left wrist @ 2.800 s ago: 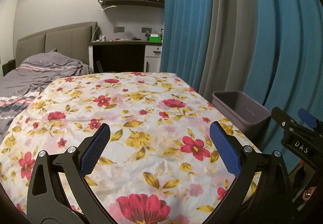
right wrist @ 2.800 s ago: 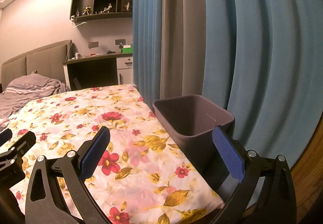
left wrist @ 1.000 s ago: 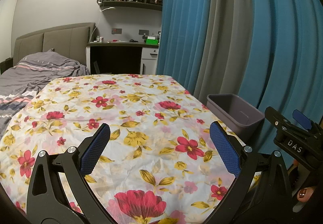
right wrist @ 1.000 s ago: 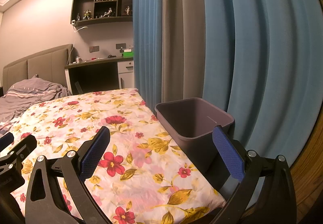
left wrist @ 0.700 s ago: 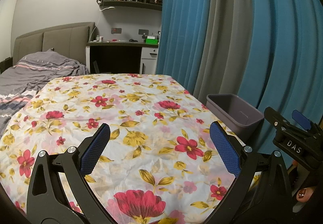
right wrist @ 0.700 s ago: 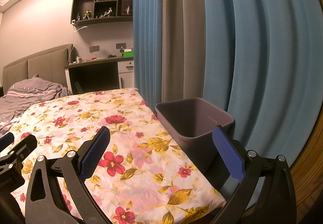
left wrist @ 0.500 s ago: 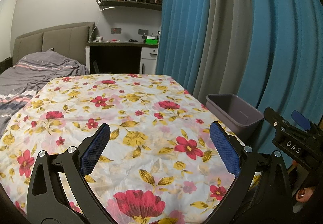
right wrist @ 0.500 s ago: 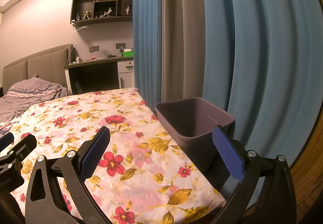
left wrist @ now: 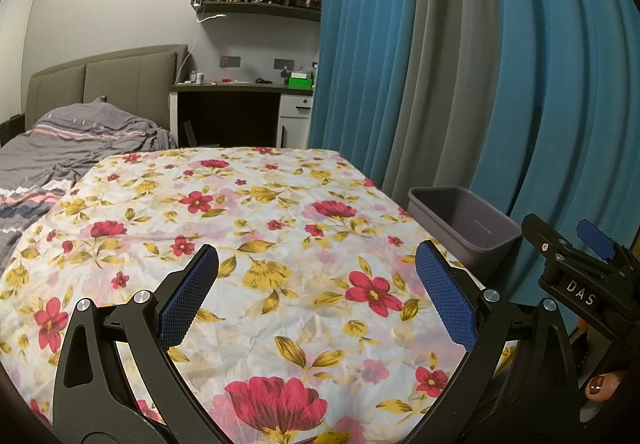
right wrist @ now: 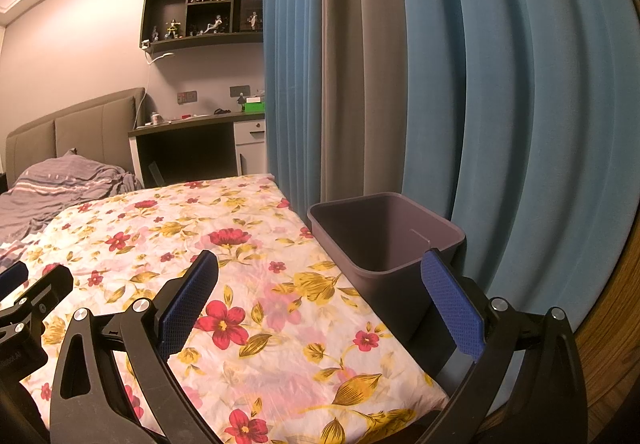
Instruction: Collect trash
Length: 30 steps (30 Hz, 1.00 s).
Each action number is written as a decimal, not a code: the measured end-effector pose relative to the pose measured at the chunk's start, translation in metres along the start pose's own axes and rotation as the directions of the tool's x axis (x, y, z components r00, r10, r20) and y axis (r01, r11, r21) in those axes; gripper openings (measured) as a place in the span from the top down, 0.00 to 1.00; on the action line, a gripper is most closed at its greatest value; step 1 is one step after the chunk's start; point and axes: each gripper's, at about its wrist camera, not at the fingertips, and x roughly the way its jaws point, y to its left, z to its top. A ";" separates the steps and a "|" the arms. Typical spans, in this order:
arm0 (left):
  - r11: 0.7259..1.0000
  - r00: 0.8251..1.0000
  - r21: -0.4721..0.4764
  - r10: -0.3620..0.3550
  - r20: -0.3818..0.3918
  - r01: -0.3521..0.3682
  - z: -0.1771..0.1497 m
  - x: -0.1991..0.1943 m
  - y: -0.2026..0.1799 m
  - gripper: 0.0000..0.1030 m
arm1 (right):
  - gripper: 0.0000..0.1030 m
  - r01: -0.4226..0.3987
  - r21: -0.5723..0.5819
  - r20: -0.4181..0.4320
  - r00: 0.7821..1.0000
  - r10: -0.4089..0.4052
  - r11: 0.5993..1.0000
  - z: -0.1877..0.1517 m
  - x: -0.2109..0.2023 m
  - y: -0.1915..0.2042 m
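Left gripper (left wrist: pixel 316 292), right gripper (right wrist: pixel 320 296) — both spread wide, empty; "DAS" label (left wrist: pixel 578 292) readable.

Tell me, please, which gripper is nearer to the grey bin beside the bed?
The right gripper is nearer: the grey bin stands just beyond its right finger. The left gripper hangs over the floral bedspread, with the bin off to its right.

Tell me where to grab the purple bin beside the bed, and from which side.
Grip the purple bin by its near wall, just below the rim, with the right gripper coming down from above. It stands upright and open-topped, apparently empty, so one finger could slip inside. The floral bedspread crowds its left side.
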 end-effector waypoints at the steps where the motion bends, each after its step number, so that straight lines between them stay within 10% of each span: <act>1: 1.000 1.000 -0.001 0.001 0.000 -0.001 0.000 0.000 0.000 0.06 | 0.05 0.001 0.000 0.000 1.000 -0.001 1.000 0.000 0.000 0.000; 30: 1.000 1.000 0.001 -0.011 0.008 0.011 0.004 -0.001 -0.010 0.06 | 0.05 -0.001 0.003 0.000 1.000 0.001 1.000 0.000 -0.001 -0.001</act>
